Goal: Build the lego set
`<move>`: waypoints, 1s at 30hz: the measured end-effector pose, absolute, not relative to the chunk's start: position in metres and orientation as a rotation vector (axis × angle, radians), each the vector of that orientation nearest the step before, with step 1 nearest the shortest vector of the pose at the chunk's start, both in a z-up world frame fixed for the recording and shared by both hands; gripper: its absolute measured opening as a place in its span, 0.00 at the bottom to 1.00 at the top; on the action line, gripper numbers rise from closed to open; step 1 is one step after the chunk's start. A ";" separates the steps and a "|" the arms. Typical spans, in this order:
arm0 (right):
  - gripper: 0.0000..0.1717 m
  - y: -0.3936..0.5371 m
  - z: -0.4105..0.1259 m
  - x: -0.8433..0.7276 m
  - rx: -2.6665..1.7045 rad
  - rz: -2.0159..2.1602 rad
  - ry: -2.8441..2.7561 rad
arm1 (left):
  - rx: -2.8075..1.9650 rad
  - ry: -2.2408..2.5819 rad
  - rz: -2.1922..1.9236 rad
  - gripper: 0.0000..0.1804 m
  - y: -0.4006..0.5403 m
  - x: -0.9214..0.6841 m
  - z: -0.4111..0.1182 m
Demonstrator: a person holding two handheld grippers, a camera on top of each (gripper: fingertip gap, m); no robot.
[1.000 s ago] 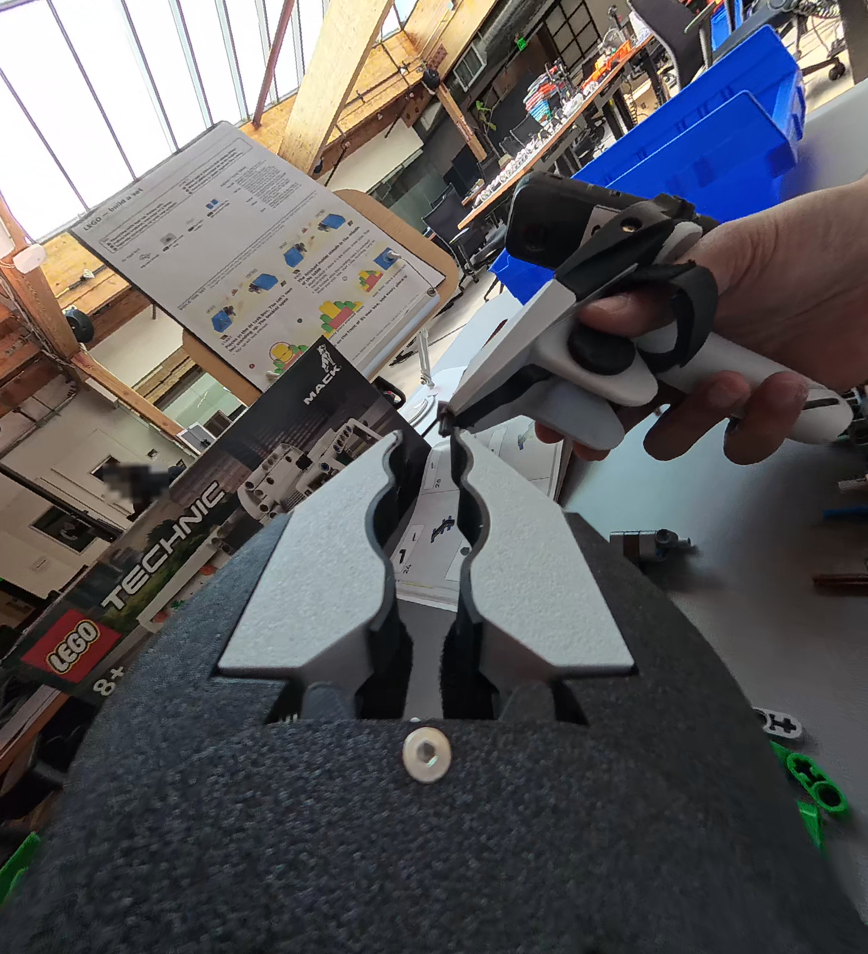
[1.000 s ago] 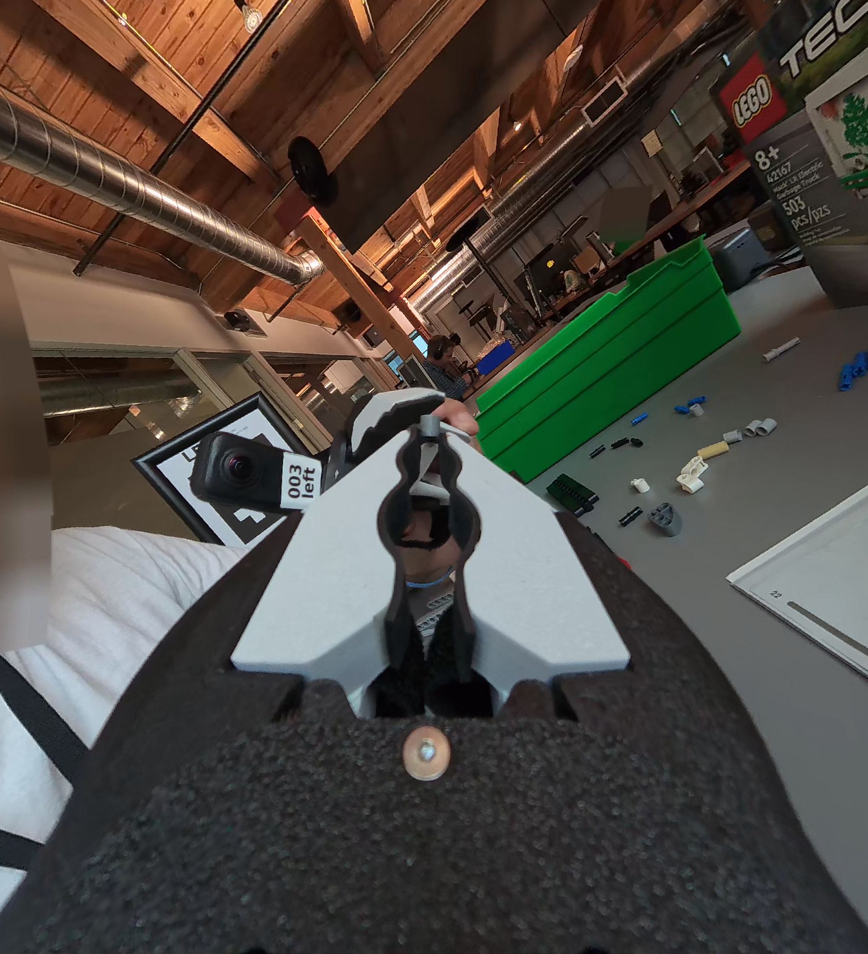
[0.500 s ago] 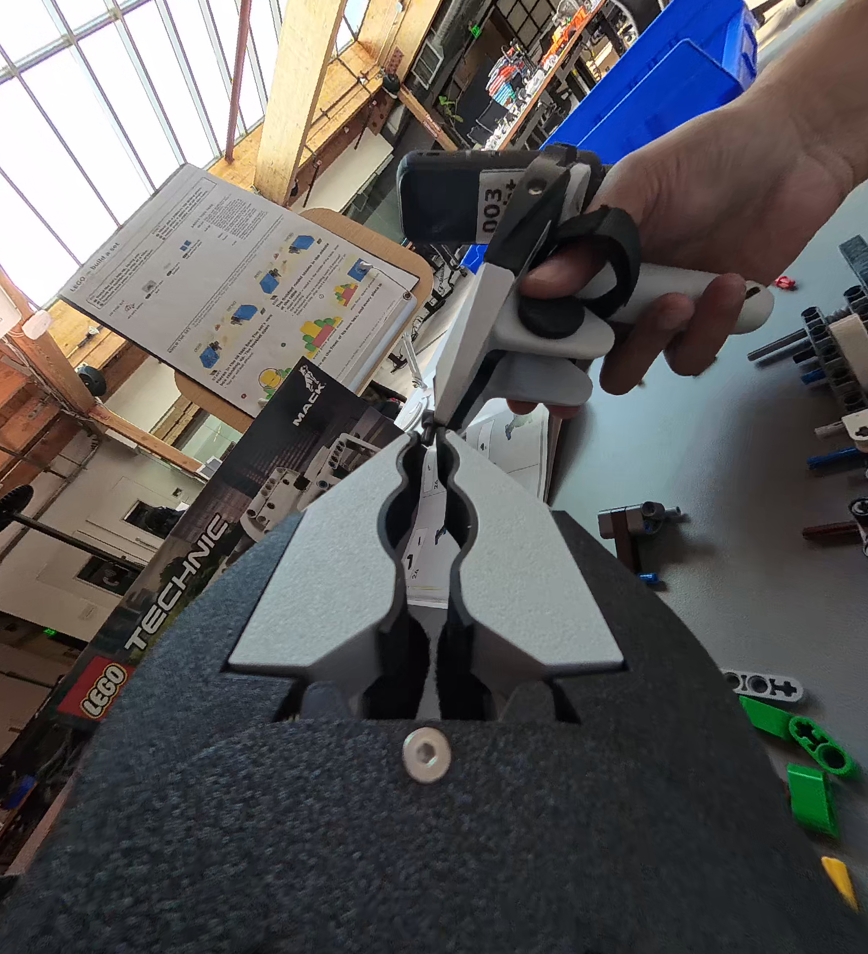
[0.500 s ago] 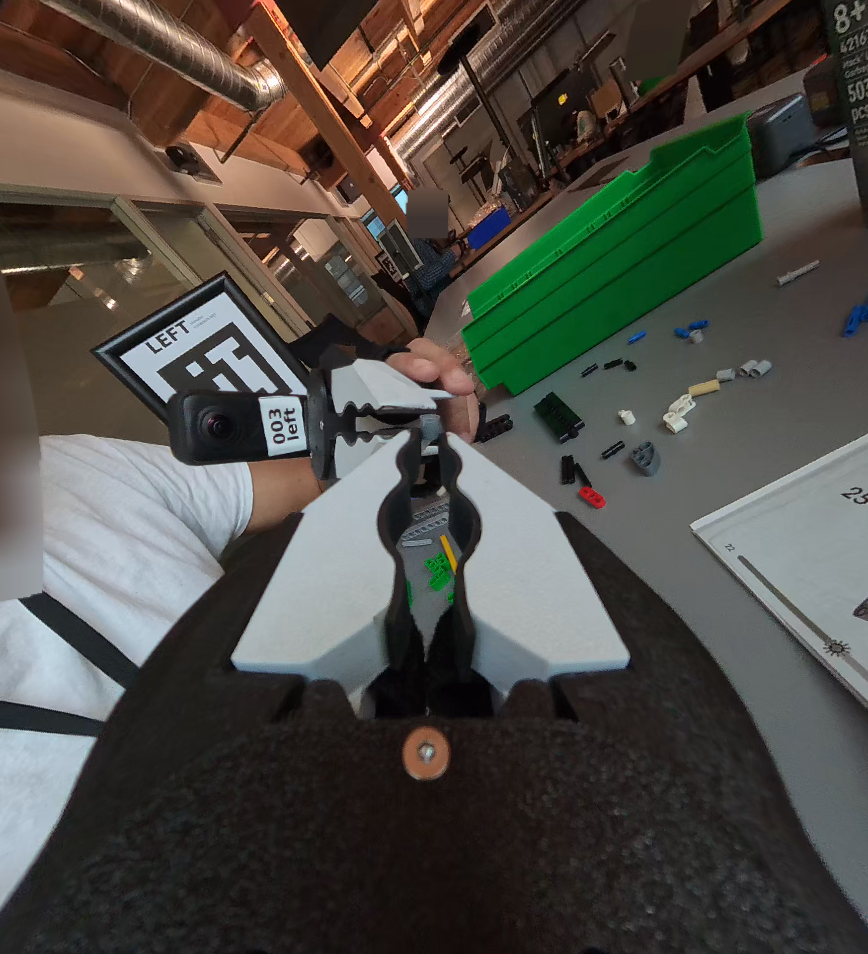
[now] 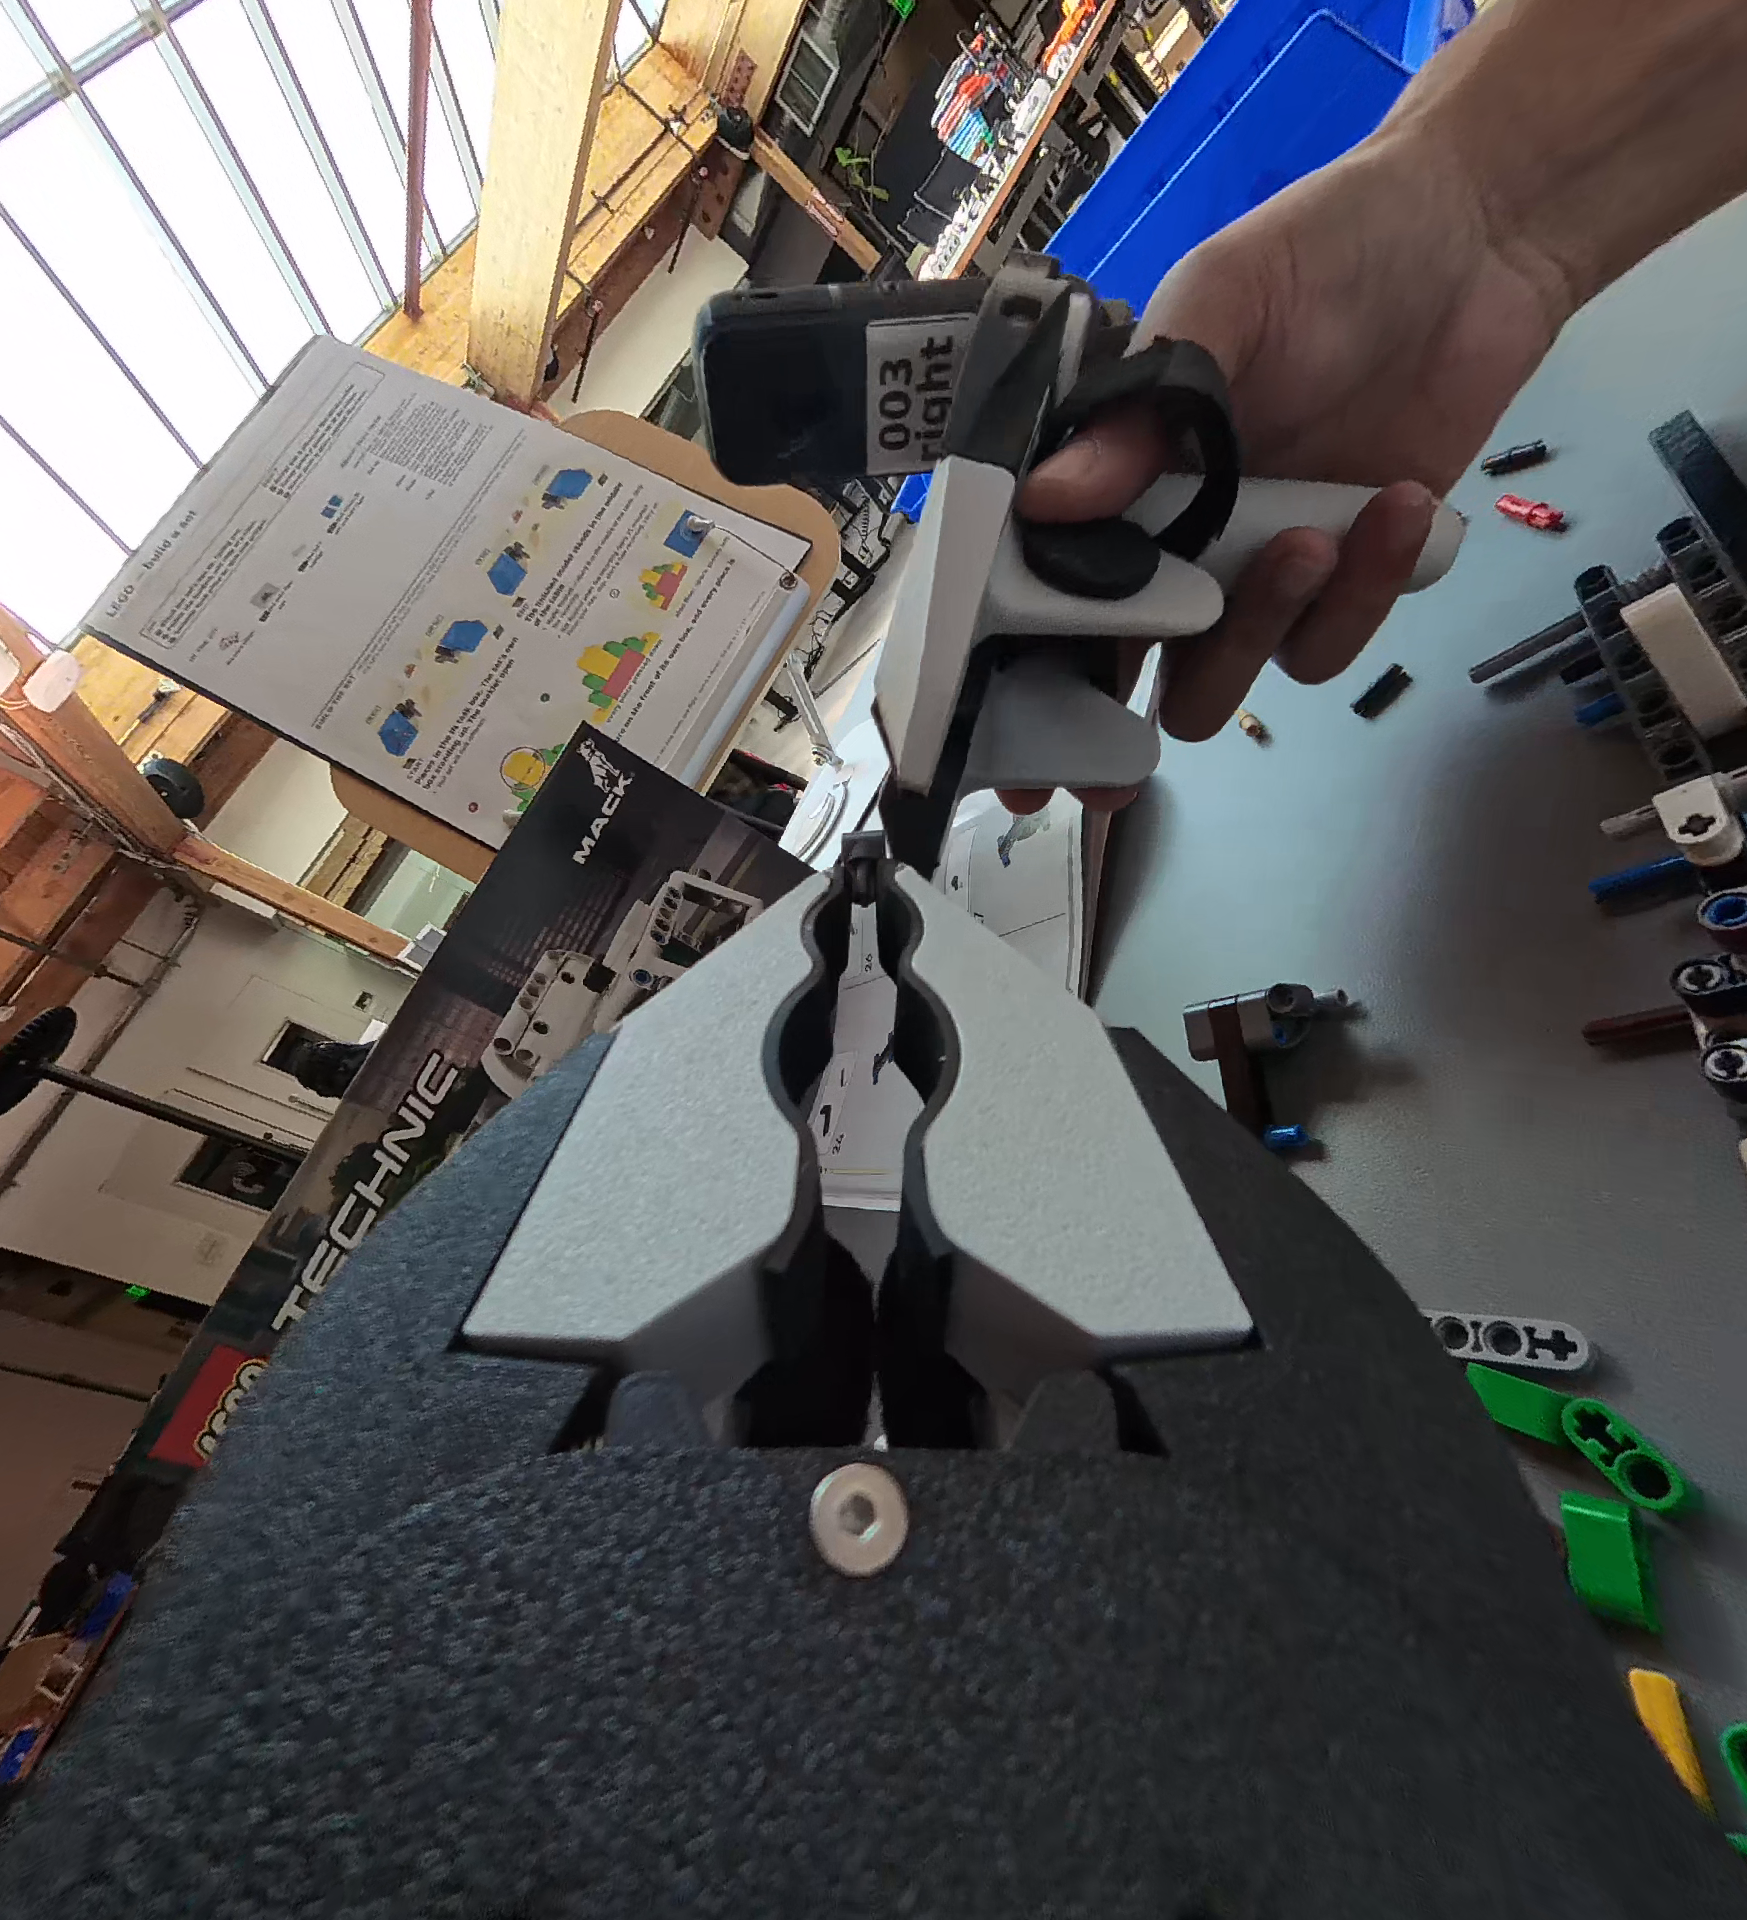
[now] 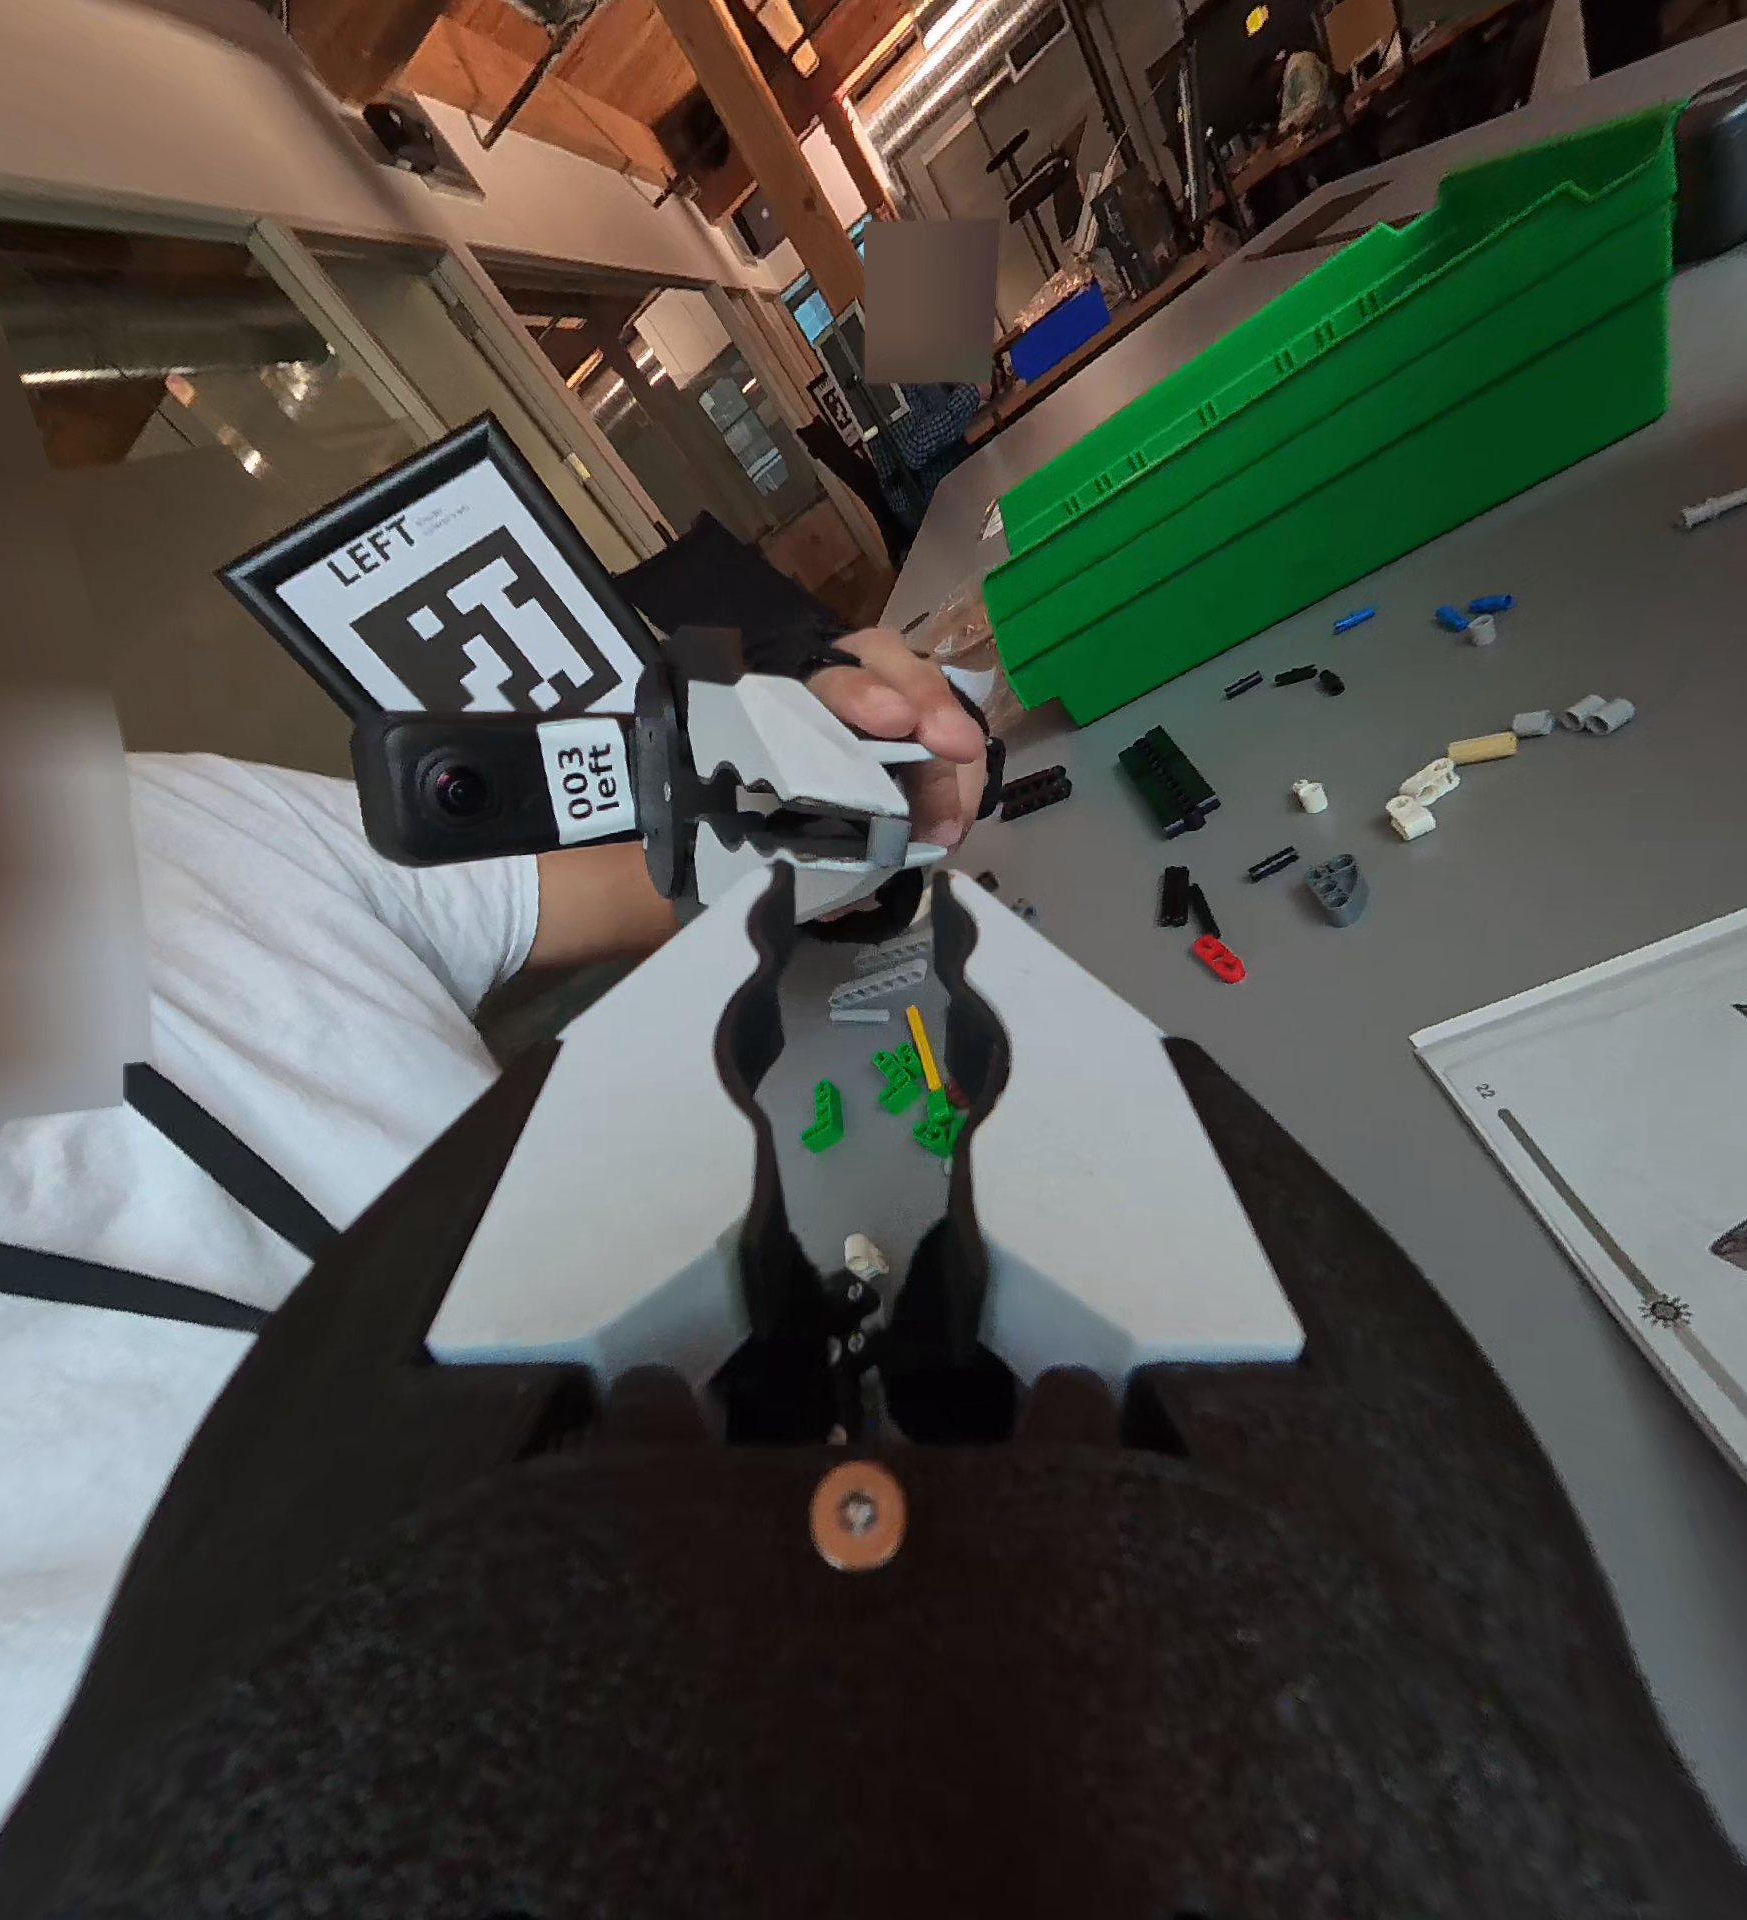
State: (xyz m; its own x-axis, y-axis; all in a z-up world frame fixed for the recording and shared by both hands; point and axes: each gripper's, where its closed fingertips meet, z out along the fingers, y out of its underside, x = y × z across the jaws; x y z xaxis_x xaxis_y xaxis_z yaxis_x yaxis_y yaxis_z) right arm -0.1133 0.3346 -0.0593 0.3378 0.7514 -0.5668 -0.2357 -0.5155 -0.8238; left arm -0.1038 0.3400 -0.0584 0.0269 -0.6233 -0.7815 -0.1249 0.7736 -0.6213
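- Pin [image 5: 861, 871] — a small dark grey piece — is sitting pinched at the very tips of my left gripper [image 5: 864, 883], whose pads are pressing on it from both sides, up in the air above the grey table [image 5: 1471, 1195].
- I am seeing my right gripper [image 6: 853, 894] standing open with nothing between its fingers; the table shows through the gap.
- My right gripper's dark tips are hovering just beside the pin in the left wrist view, and I cannot tell whether they are touching it.
- A hand [image 5: 1368, 343] is wrapping the right gripper's white handle, with a black camera [image 5: 807, 384] mounted on top.
- Below the open fingers, green pieces [image 6: 890, 1091], a yellow bar [image 6: 921, 1044] and grey beams [image 6: 879, 971] are lying loose on the table.
- A green bin [image 6: 1368, 447] is standing farther back, with black, white, blue and red bits scattered near it.
- An open booklet [image 6: 1627, 1143] is lying to the right — flat on the table.
- A half-built dark frame [image 5: 1721, 665] is resting at the right edge of the left wrist view, and a dark box [image 5: 495, 997] is leaning behind the left gripper.
- A printed sheet on a clipboard [image 5: 453, 582] is propped up behind that box.
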 end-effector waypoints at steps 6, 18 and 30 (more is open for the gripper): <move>0.10 0.328 -0.063 -0.109 -1.708 1.422 -0.503 | -0.563 1.545 -0.348 0.01 0.331 -0.102 -0.065; 0.03 0.331 -0.072 -0.109 -1.767 1.319 -0.537 | -0.570 1.582 -0.360 0.02 0.330 -0.099 -0.076; 0.03 0.320 -0.128 -0.053 -2.280 0.994 -1.085 | -1.040 2.106 -0.768 0.13 0.336 -0.096 -0.154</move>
State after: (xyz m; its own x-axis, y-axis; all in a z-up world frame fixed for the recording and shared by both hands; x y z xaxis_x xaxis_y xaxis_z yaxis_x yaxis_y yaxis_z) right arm -0.0532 0.3204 -0.1277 0.4387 0.7936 -0.4215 0.4893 -0.6044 -0.6288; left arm -0.0960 0.3358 -0.1543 -0.4678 -0.8328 -0.2961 -0.4465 0.5118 -0.7340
